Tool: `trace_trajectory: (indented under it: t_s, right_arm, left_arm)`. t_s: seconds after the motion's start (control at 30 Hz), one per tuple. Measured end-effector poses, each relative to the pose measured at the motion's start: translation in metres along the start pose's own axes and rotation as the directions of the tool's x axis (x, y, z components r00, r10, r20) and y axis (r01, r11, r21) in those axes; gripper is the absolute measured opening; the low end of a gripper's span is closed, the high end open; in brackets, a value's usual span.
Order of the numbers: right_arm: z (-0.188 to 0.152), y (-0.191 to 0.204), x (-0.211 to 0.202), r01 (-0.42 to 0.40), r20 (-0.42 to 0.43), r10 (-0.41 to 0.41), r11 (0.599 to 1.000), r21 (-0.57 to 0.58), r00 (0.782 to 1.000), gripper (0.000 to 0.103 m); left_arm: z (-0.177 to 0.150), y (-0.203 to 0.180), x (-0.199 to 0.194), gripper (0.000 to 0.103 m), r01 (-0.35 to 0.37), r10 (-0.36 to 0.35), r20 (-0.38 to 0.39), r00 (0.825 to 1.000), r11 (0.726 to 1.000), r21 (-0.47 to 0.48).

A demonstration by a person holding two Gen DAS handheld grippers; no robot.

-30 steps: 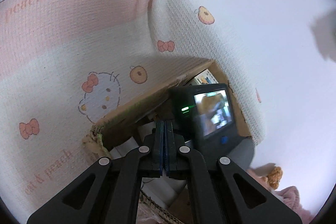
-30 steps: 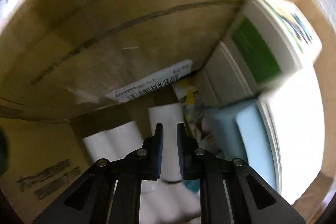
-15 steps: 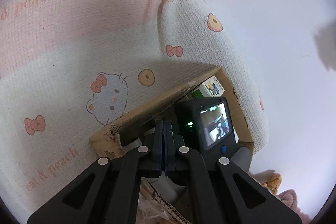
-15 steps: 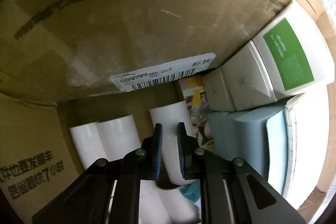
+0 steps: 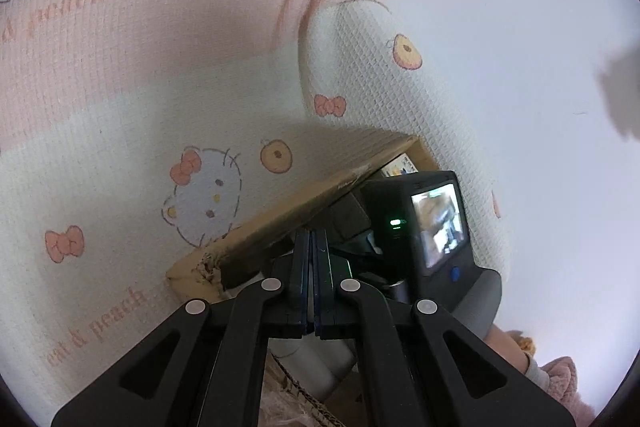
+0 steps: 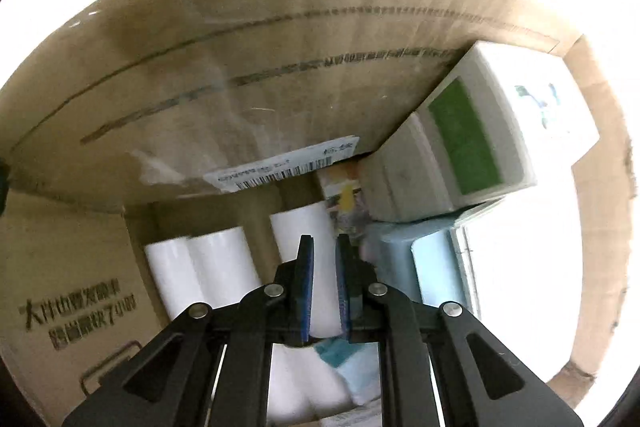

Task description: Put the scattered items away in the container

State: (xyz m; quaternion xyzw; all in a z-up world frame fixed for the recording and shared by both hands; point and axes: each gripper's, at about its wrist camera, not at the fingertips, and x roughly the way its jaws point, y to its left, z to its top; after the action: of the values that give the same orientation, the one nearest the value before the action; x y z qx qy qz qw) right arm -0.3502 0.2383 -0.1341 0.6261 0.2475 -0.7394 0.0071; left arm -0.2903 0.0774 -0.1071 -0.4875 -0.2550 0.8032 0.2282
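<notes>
The container is a brown cardboard box (image 6: 248, 75); its torn rim (image 5: 280, 223) shows in the left wrist view. Inside lie white rolls (image 6: 224, 267), a white box with a green panel (image 6: 464, 139) and a pale blue item (image 6: 432, 259). My right gripper (image 6: 324, 247) hangs inside the box above a white roll (image 6: 300, 231), its jaws a narrow gap apart and holding nothing. My left gripper (image 5: 311, 239) is shut and empty, just above the box rim. The right gripper's camera body (image 5: 424, 223) sits in the box opening ahead of it.
A cream and pink blanket with cat and peach prints (image 5: 160, 67) lies around the box. A white wall (image 5: 500, 27) is at the right. A pink fluffy item (image 5: 560, 379) lies at the lower right. A barcode label (image 6: 284, 169) is stuck on the box's inner wall.
My right gripper has pulled back and up inside the box, so more of the wall and the rim shows. My left gripper has shifted slightly and stays shut.
</notes>
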Motion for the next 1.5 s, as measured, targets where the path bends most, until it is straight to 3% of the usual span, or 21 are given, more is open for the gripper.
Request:
trace_trajectory:
  t_s: [0.17,0.3,0.4,0.57,0.63,0.73,0.87,0.93,1.0,1.03,1.13,1.2,1.27,1.33,1.4,1.5]
  right_arm:
    - [0.003,0.016,0.005,0.161,0.067,-0.158,0.986,-0.036,0.985,0.009]
    - [-0.003,0.012,0.001,0.165,0.070,-0.161,0.985,-0.051,0.985,0.009]
    - [-0.021,0.011,-0.012,0.075,0.094,-0.064,0.991,-0.113,0.994,0.009]
    - [-0.027,0.011,-0.002,0.160,0.038,-0.155,0.972,-0.170,0.987,0.009]
    - [-0.026,0.010,0.011,0.275,0.006,-0.280,0.939,-0.204,0.960,0.005]
    - [-0.028,0.018,0.021,0.352,0.018,-0.361,0.896,-0.272,0.933,0.005]
    - [-0.036,0.024,0.036,0.455,0.035,-0.477,0.809,-0.372,0.878,0.006]
    - [-0.040,0.026,0.041,0.473,0.052,-0.496,0.786,-0.398,0.867,0.006]
    - [-0.043,0.026,0.041,0.438,0.040,-0.466,0.796,-0.417,0.884,0.008]
    - [-0.044,0.025,0.045,0.394,0.014,-0.429,0.815,-0.425,0.903,0.000]
    - [-0.048,0.017,0.063,0.424,-0.014,-0.482,0.782,-0.456,0.876,0.000]
    - [-0.049,0.011,0.061,0.411,-0.019,-0.467,0.796,-0.444,0.884,0.000]
    - [-0.050,0.002,0.052,0.357,-0.025,-0.404,0.833,-0.423,0.914,0.000]
    - [-0.047,-0.019,0.041,0.165,-0.102,-0.211,0.926,-0.341,0.972,0.000]
    - [-0.047,-0.032,0.037,0.111,-0.119,-0.156,0.942,-0.317,0.981,0.000]
    - [-0.050,-0.037,0.039,0.132,-0.119,-0.180,0.934,-0.331,0.977,0.000]
  left_arm:
    - [-0.001,0.003,-0.010,0.000,0.027,-0.027,0.021,0.999,1.000,0.012]
    - [-0.002,0.009,-0.017,0.000,0.056,-0.057,0.030,0.998,0.998,0.018]
    - [-0.001,0.011,-0.023,0.000,0.079,-0.080,0.044,0.996,0.996,0.040]
    - [0.001,0.012,-0.022,0.000,0.058,-0.061,0.060,0.996,0.997,0.048]
    - [0.001,0.013,-0.021,0.000,0.062,-0.065,0.049,0.997,0.997,0.048]
    - [0.002,0.015,-0.019,0.000,0.086,-0.087,0.043,0.995,0.996,0.037]
    - [0.003,0.015,-0.017,0.000,0.076,-0.077,0.036,0.996,0.996,0.042]
    - [0.004,0.016,-0.016,0.000,0.077,-0.078,0.034,0.996,0.996,0.039]
    - [0.005,0.020,-0.017,0.000,0.082,-0.083,0.032,0.996,0.996,0.022]
    - [0.005,0.022,-0.017,0.000,0.077,-0.077,0.033,0.996,0.997,0.014]
    - [0.004,0.022,-0.020,0.000,0.050,-0.051,0.034,0.998,0.998,0.026]
    - [0.004,0.019,-0.021,0.000,0.028,-0.030,0.033,0.999,0.998,0.056]
    - [0.005,0.017,-0.020,0.000,0.009,-0.011,0.031,0.999,0.998,0.063]
    - [0.005,0.014,-0.019,0.000,0.020,-0.022,0.022,1.000,0.998,0.058]
    - [0.006,0.010,-0.018,0.000,0.012,-0.013,0.019,1.000,0.998,0.063]
    - [0.006,0.004,-0.019,0.000,-0.001,0.000,0.019,1.000,0.997,0.077]
